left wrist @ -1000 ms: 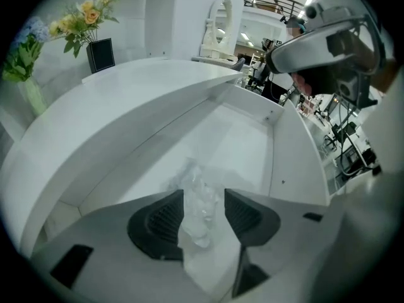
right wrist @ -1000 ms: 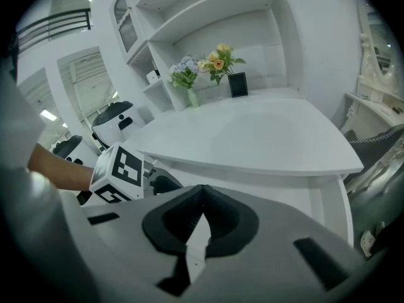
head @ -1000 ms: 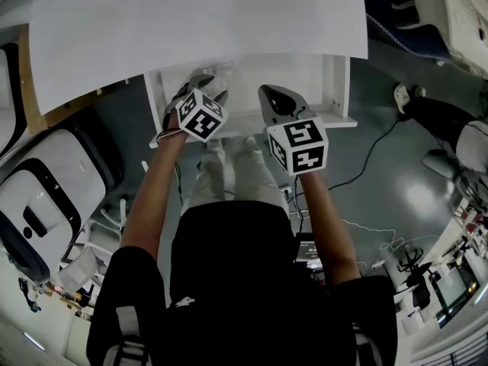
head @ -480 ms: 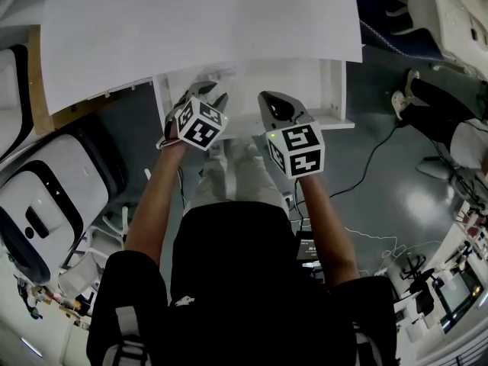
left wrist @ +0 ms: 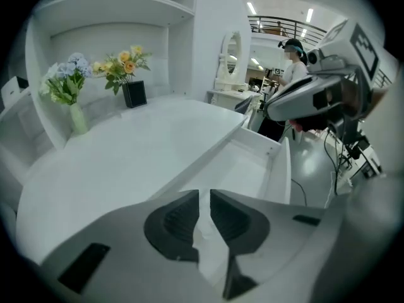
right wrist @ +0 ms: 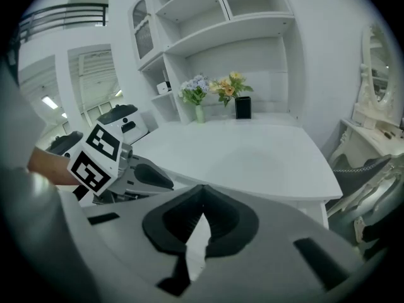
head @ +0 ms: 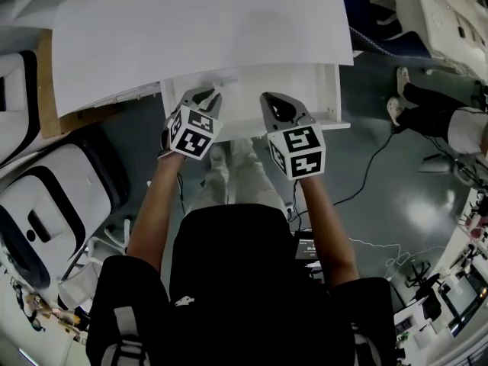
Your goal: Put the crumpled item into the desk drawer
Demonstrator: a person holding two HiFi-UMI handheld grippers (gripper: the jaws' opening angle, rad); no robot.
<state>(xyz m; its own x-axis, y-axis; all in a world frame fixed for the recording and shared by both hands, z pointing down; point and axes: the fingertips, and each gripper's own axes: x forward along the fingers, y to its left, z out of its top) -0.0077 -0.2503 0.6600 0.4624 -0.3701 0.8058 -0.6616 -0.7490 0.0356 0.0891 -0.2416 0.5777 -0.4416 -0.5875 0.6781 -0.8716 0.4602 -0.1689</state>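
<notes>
Black-and-white square markers cover each gripper's cube. The white crumpled item (left wrist: 204, 232) lies in the open white desk drawer (left wrist: 281, 169). It shows only as a pale wrinkled strip through the slit of the left gripper (left wrist: 204, 199), whose jaws have just been closing to a narrow gap and grip nothing (their dark pads hide most of it). The right gripper (right wrist: 202, 208) is closed tip to tip, empty. At the far left of the white desk top (head: 198, 29) stand a black vase (left wrist: 134, 93) and a pale green vase (left wrist: 78, 117) of flowers.

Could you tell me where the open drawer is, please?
Head view: the open drawer projects from under the near edge of the desk, beneath the left gripper and right gripper.
</notes>
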